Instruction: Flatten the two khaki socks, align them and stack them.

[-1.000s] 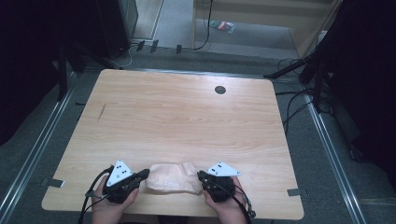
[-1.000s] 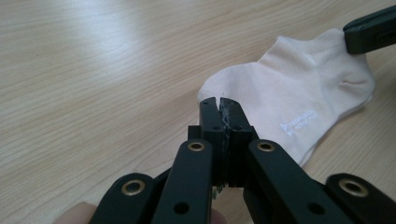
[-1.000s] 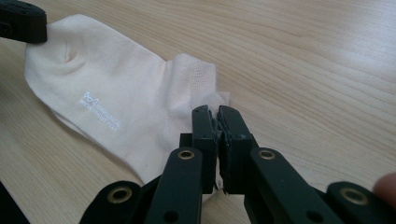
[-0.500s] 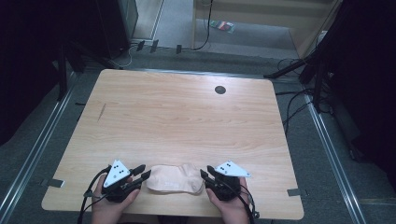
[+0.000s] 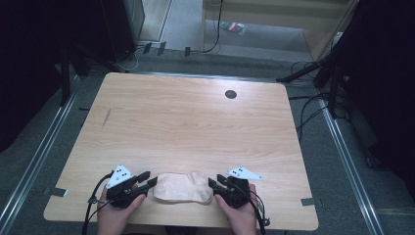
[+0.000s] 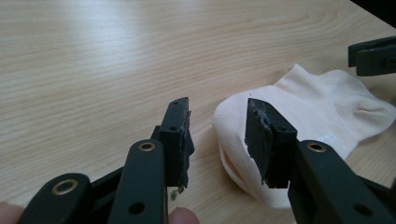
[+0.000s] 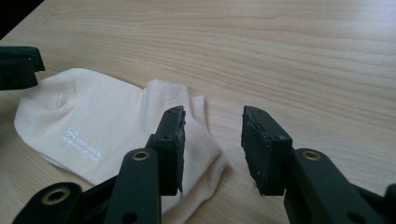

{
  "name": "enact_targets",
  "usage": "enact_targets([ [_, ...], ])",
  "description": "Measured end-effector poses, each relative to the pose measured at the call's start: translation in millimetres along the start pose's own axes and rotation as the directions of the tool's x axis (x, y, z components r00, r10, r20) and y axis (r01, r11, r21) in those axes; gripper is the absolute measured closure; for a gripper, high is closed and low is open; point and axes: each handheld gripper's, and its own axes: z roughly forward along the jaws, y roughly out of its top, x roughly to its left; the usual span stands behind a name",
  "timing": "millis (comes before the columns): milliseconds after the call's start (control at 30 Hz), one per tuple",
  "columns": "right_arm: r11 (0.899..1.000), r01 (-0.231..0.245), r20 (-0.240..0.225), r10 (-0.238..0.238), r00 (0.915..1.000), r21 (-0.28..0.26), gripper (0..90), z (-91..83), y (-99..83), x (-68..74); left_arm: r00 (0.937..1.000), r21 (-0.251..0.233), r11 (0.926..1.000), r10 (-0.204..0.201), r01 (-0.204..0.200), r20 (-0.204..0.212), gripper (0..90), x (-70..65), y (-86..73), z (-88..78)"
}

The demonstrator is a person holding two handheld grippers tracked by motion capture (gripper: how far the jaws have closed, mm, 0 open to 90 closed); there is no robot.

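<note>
A cream ankle sock (image 5: 183, 187) lies flat near the table's front edge, between my two grippers. My left gripper (image 5: 148, 178) stands at its left end and my right gripper (image 5: 215, 179) at its right end. Both pairs of jaws have just been opening and press on nothing. In the left gripper view the sock (image 6: 317, 116) has its rounded end partly between the jaws of the left gripper (image 6: 217, 109), untouched by the pads. In the right gripper view the sock's (image 7: 93, 126) ribbed cuff lies under the left jaw of the right gripper (image 7: 214, 116).
The sock rests on a light wooden table (image 5: 195, 122) with a dark round hole (image 5: 230, 94) at the back right and a short dark mark (image 5: 106, 117) at the left. Metal rails and cables run along the floor on both sides.
Both grippers were shut on the sock's ends and have opened, letting the sock go. The sock now lies loose on the table. The hands have barely shifted.
</note>
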Motion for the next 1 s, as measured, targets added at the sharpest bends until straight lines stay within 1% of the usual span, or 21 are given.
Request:
enact_targets([
  [33, 1.000, 0.004, 0.003, -0.004, 1.0000, 0.009, 61.2, 2.4, -0.4, 0.4, 1.0000, 0.006, 1.0000, 0.007, -0.007, 0.006, 64.1, -0.9, -0.4, 1.3],
  [67, 1.000, 0.017, 0.019, -0.018, 0.9997, 0.019, 67.2, 5.8, -1.3, 2.8, 0.9999, 0.011, 0.9999, 0.010, -0.010, 0.012, 70.6, -2.2, -0.7, 2.2],
  [100, 1.000, 0.017, 0.019, -0.018, 0.9997, 0.019, 67.2, 5.8, -1.3, 2.8, 0.9998, 0.013, 0.9998, 0.013, -0.013, 0.012, 70.6, -3.8, -1.0, 2.8],
  [133, 0.999, 0.029, 0.020, -0.030, 0.9994, 0.019, 71.8, 6.6, -1.6, 4.5, 0.9997, 0.016, 0.9996, 0.023, -0.023, 0.013, 73.0, -4.7, -1.0, 2.9],
  [167, 0.999, 0.049, 0.019, -0.049, 0.9986, 0.019, 76.4, 6.8, -1.9, 6.5, 0.9995, 0.017, 0.9995, 0.028, -0.028, 0.015, 74.9, -5.4, -1.0, 2.9],
  [200, 0.995, 0.097, 0.030, -0.098, 0.9948, 0.019, 85.2, 6.6, -2.4, 11.2, 0.9992, 0.020, 0.9990, 0.040, -0.040, 0.008, 78.2, -6.4, -1.3, 3.4],
  [233, 0.995, 0.097, 0.030, -0.098, 0.9948, 0.019, 85.2, 6.6, -2.4, 11.2, 0.9992, 0.020, 0.9990, 0.040, -0.040, 0.008, 79.6, -6.4, -1.3, 3.4],
  [300, 0.992, 0.125, 0.035, -0.125, 0.9915, 0.017, 90.0, 5.7, -2.6, 13.9, 0.9990, 0.022, 0.9988, 0.044, -0.045, 0.009, 81.3, -6.7, -1.5, 3.4],
  [367, 0.991, 0.136, 0.030, -0.137, 0.9902, 0.011, 90.0, 3.5, -2.3, 15.6, 0.9987, 0.021, 0.9985, 0.050, -0.050, 0.003, 83.8, -7.7, -1.5, 3.0],
  [400, 0.990, 0.139, 0.030, -0.139, 0.9898, 0.004, 90.0, 1.4, -2.0, 16.9, 0.9984, 0.023, 0.9982, 0.055, -0.055, 0.007, 85.2, -8.0, -1.2, 2.6],
  [433, 0.988, 0.155, 0.034, -0.154, 0.9875, -0.014, 90.0, -3.6, -0.7, 19.0, 0.9982, 0.021, 0.9980, 0.059, -0.059, 0.007, 86.5, -8.5, -1.0, 2.6],
  [467, 0.988, 0.155, 0.034, -0.154, 0.9875, -0.014, 90.0, -3.6, -0.7, 19.0, 0.9980, 0.024, 0.9977, 0.063, -0.063, 0.008, 86.5, -9.1, -0.9, 2.5],
  [600, 0.987, 0.154, 0.029, -0.153, 0.9879, -0.037, 90.0, -14.2, 1.5, 19.3, 0.9978, 0.024, 0.9975, 0.067, -0.067, 0.008, 87.3, -11.2, -0.9, 2.9],
  [633, 0.988, 0.150, 0.035, -0.149, 0.9882, -0.031, 90.0, -17.0, 1.2, 18.2, 0.9974, 0.030, 0.9970, 0.071, -0.072, 0.012, 87.3, -11.4, -0.9, 3.3],
  [733, 0.987, 0.163, 0.060, -0.162, 0.9849, -0.012, 90.0, -13.7, -0.9, 16.1, 0.9961, 0.039, 0.9953, 0.088, -0.089, 0.003, 87.1, -12.8, -2.2, 7.1],
  [767, 0.987, 0.163, 0.060, -0.162, 0.9849, -0.012, 90.0, -13.7, -0.9, 16.1, 0.9961, 0.039, 0.9953, 0.088, -0.089, 0.003, 87.1, -12.8, -2.2, 7.1],
  [833, 0.985, 0.170, 0.072, -0.171, 0.9827, 0.015, 90.0, -5.5, -3.1, 13.6, 0.9954, 0.046, 0.9944, 0.095, -0.095, -0.003, 87.0, -12.5, -3.1, 9.6],
  [867, 0.985, 0.170, 0.072, -0.171, 0.9827, 0.015, 90.0, -5.5, -3.1, 13.6, 0.9953, 0.051, 0.9941, 0.096, -0.096, -0.007, 87.0, -12.0, -3.5, 10.4],
  [933, 0.985, 0.168, 0.070, -0.170, 0.9830, 0.033, 90.0, -0.7, -4.3, 12.4, 0.9946, 0.055, 0.9933, 0.103, -0.102, -0.013, 87.0, -11.4, -4.3, 11.6],
  [967, 0.985, 0.167, 0.067, -0.169, 0.9833, 0.042, 88.1, 0.9, -4.8, 12.0, 0.9940, 0.060, 0.9925, 0.108, -0.107, -0.018, 86.4, -11.2, -4.5, 11.8],
  [1000, 0.985, 0.164, 0.061, -0.167, 0.9840, 0.048, 82.4, 2.0, -5.1, 11.6, 0.9938, 0.061, 0.9922, 0.110, -0.109, -0.015, 84.8, -10.9, -4.5, 11.8],
])
